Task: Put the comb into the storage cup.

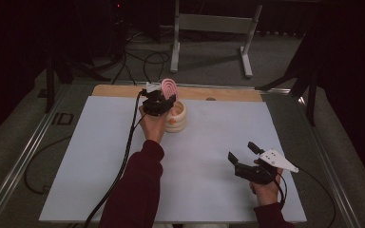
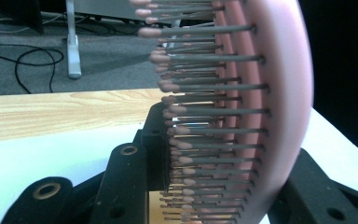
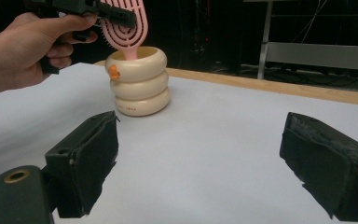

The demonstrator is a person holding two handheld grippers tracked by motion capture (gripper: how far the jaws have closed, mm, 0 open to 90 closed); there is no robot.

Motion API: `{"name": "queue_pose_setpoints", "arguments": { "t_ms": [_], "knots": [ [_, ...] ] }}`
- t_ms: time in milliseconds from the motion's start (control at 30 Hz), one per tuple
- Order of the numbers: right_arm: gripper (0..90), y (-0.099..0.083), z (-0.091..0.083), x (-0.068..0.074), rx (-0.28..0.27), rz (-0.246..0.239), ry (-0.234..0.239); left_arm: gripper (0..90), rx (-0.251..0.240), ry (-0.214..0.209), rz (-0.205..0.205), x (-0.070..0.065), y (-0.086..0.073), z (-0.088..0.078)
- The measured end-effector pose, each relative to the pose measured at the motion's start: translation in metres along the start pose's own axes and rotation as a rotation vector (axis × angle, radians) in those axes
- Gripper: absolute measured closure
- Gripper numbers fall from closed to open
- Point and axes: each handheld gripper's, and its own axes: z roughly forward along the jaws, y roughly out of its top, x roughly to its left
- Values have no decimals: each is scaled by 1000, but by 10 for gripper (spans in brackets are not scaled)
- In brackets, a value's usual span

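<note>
A pink hairbrush (image 1: 168, 87) with grey bristles stands upright, and my left gripper (image 1: 164, 99) is shut on its head. In the left gripper view the brush (image 2: 270, 93) sits between the black jaws of that gripper (image 2: 228, 158). In the right gripper view the lower end of the brush (image 3: 126, 28) dips into the mouth of a cream ringed holder (image 3: 140, 84) with an orange spot. The holder (image 1: 178, 116) stands at the far middle of the table. My right gripper (image 1: 241, 151) rests near the front right, open, with nothing between its pads (image 3: 88, 163).
A white sheet (image 1: 209, 156) covers the table, with a strip of bare wood (image 1: 228, 93) along the far edge. Beyond it on the floor are a metal stand (image 1: 209, 23) and loose cables (image 1: 147, 59). A black cable (image 1: 123, 161) trails from the left gripper.
</note>
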Motion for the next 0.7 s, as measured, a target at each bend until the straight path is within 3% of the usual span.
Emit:
{"name": "queue_pose_setpoints", "arguments": {
  "t_ms": [367, 700],
  "knots": [
    [114, 0, 3, 1, 3, -3, 8, 624, 33, 5, 34, 5, 2, -2],
    [114, 0, 4, 2, 4, -2, 11, 611, 52, 11, 38, 11, 2, -2]
  ]
}}
